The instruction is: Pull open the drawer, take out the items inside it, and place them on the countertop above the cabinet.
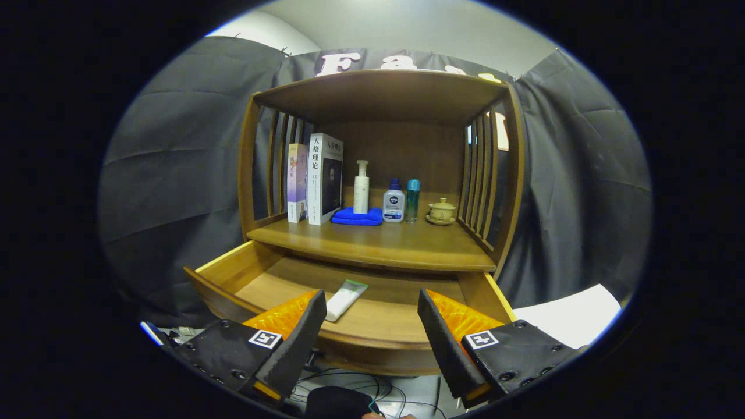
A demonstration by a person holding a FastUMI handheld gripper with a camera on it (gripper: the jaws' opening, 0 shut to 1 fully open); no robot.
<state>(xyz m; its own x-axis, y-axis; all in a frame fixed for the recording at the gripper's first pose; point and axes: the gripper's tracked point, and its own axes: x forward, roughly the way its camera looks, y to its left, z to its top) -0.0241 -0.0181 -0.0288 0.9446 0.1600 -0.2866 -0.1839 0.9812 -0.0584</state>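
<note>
Hovering before the open drawer [372, 326], the gripper [372, 326] has its fingers spread wide, holding nothing. A tube [345, 299] lies on the drawer floor just beyond the left finger. On the countertop [372, 244] above stand two books [317, 177], a pump bottle [361, 187] on a folded blue cloth [357, 217], two small bottles [401, 201] and a lidded teacup [442, 210]. Cables [349, 384] trail below the drawer front.

Tool [369, 326]: two wedge-shaped fingers [300, 343], inner faces finely ribbed, tapering toward the tips. Each finger mounts on a flat black plate [224, 349] studded with round black screws. One small square black-and-white marker tag [265, 338] sits on top of each plate. Thin dark cables [349, 381] loop below, between the plates.
</note>
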